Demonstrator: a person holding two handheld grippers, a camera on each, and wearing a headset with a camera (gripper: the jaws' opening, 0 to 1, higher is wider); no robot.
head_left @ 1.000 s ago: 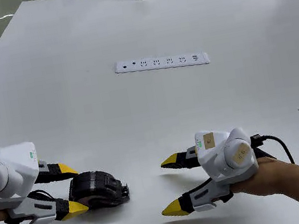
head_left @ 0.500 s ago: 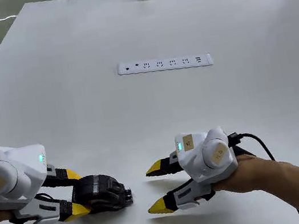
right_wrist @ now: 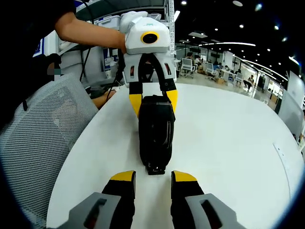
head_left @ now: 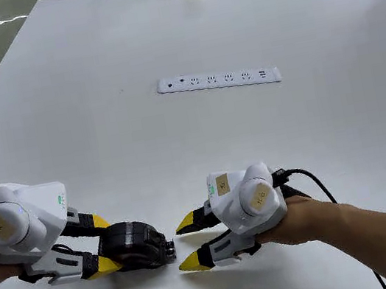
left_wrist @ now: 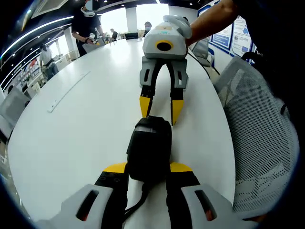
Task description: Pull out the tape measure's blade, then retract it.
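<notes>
Change: right gripper [head_left: 186, 243] moved in toward tape measure [head_left: 132, 245]; jaws open, tips now just beside blade hook [head_left: 171, 247], not touching. Meanwhile left gripper [head_left: 106, 244] squeezes tape measure flat on table [head_left: 177, 140]. Blade not out yet; grabbing hook looks next.

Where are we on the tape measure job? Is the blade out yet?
Not yet. Done: the left gripper is shut on the tape measure, which rests on the table. In hand: the right gripper, jaws open, has its tips at the blade hook but has not closed on it. Left: pulling the blade out, then retracting it.
</notes>
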